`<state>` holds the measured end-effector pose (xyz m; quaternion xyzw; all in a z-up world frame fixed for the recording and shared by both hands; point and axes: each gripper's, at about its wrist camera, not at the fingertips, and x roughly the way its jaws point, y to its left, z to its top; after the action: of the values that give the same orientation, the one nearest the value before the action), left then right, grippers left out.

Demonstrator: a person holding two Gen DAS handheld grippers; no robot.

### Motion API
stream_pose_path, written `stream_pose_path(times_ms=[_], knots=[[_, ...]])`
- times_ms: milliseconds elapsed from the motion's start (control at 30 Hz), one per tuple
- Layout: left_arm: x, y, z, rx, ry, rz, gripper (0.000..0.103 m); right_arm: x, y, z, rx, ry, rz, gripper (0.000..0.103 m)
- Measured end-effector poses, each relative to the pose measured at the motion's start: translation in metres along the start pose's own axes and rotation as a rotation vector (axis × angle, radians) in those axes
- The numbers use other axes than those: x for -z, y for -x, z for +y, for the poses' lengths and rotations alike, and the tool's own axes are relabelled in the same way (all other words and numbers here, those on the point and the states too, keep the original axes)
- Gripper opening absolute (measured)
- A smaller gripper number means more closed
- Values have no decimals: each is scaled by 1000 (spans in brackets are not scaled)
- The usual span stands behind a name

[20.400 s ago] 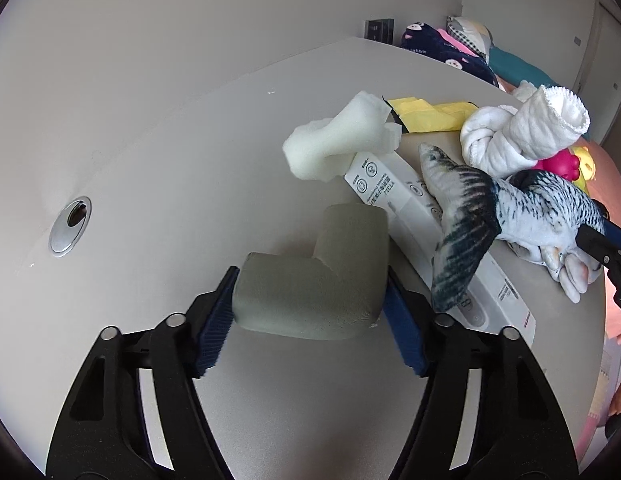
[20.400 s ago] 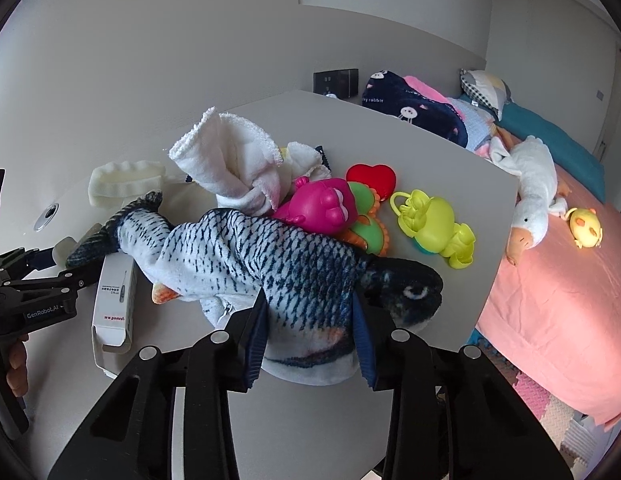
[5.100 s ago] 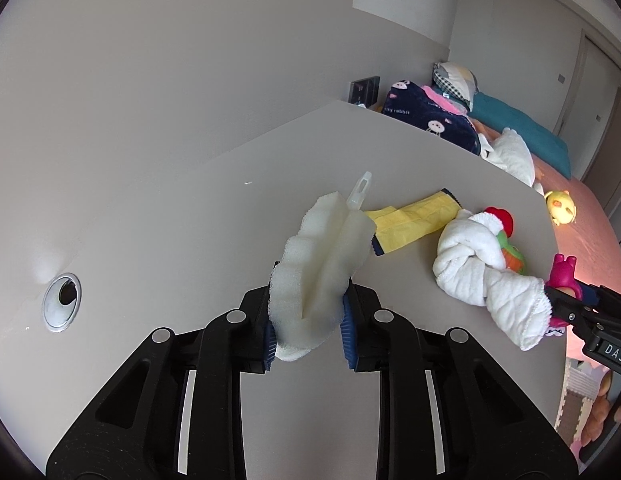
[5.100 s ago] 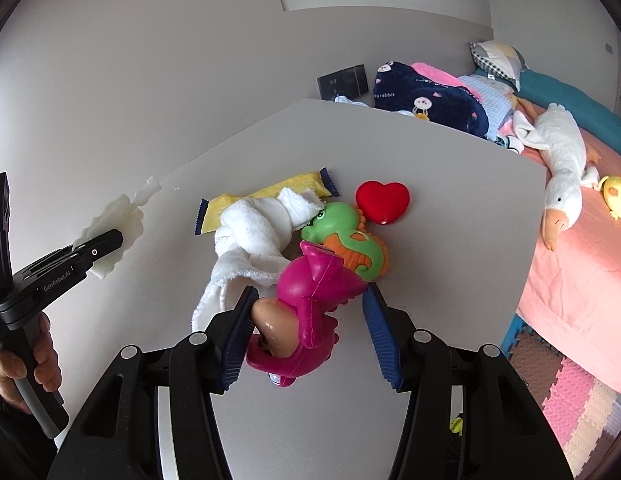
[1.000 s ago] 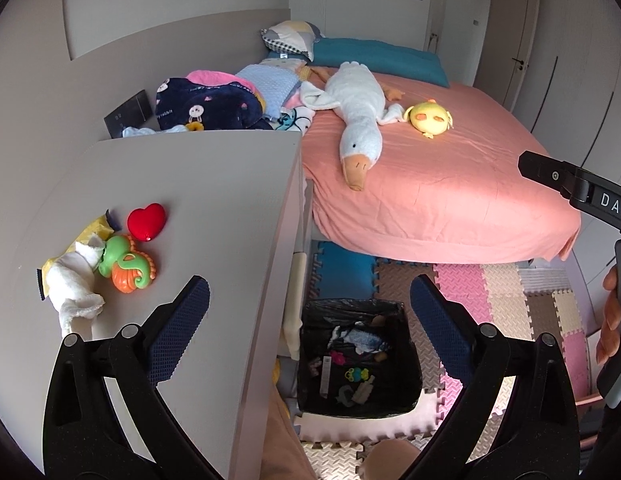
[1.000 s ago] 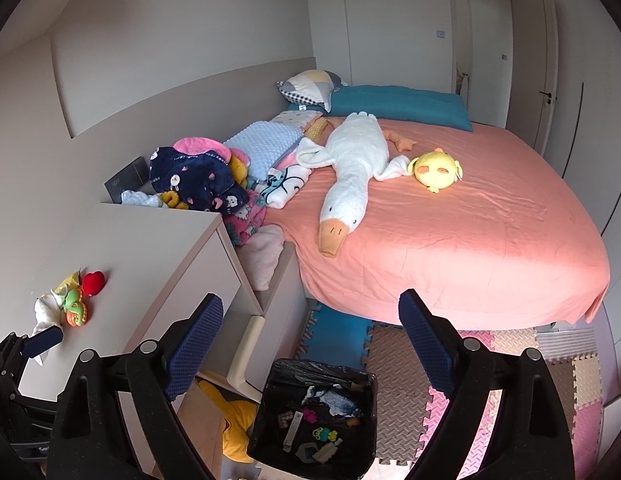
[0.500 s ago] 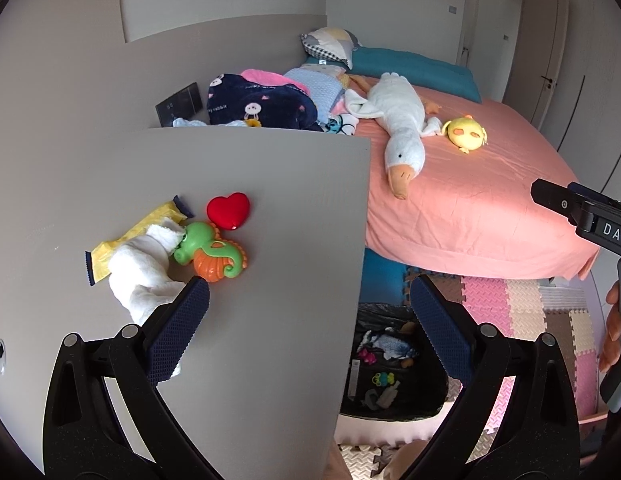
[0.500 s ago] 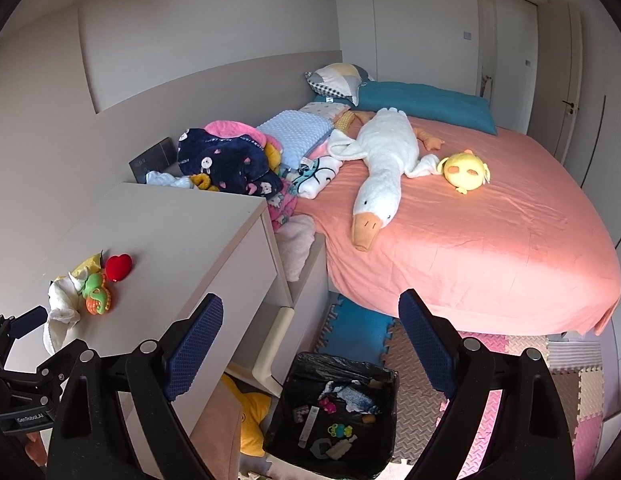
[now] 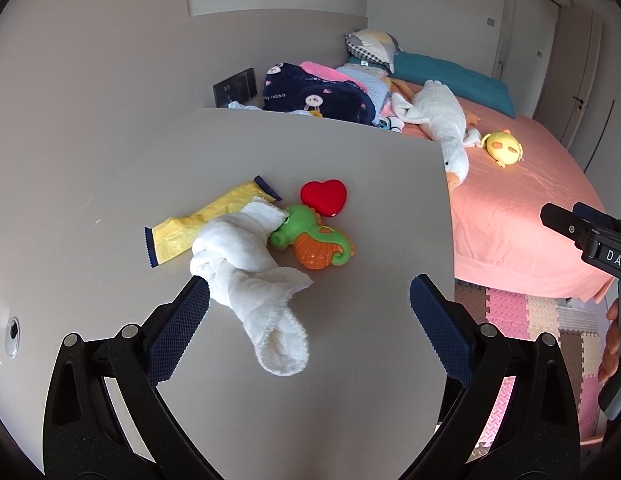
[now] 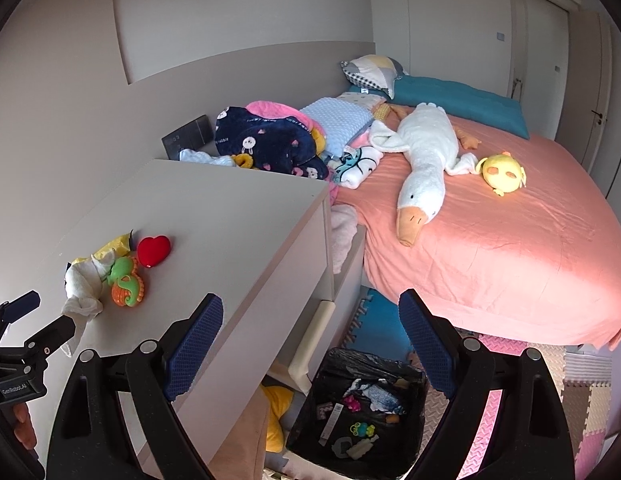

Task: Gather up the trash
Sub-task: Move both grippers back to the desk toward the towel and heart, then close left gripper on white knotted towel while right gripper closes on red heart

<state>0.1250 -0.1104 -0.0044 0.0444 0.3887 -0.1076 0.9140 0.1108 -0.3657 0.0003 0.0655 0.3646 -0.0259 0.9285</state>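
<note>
Both jaws open, empty; knotted white towel (image 9: 246, 268) centre frame on worktop (image 9: 350, 360) looks soft, light — pinch the knot.

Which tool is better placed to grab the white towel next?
Probably the left tool: it is open right over the white towel on the desk. The right tool hangs open above the trash bin.

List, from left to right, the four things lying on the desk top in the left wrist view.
yellow wrapper → white towel → green and orange seahorse toy → red heart, though the heart and seahorse overlap somewhat in that direction.
</note>
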Motion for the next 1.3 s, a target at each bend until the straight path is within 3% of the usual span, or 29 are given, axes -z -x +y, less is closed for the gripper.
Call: stream_pose_path(times_ms=[400, 767, 1033, 1100, 1300], knots=[[4, -26, 50, -45, 131, 2, 96, -5, -36, 39, -40, 50, 31, 89], [8, -47, 67, -10, 180, 22, 93, -14, -62, 72, -80, 69, 55, 89], [11, -59, 76, 19, 202, 53, 77, -20, -83, 92, -120, 60, 80, 89], [13, -63, 76, 36, 207, 73, 61, -22, -89, 98, -130, 58, 85, 89], [18, -63, 82, 53, 238, 56, 55, -29, -106, 119, -136, 67, 100, 89]])
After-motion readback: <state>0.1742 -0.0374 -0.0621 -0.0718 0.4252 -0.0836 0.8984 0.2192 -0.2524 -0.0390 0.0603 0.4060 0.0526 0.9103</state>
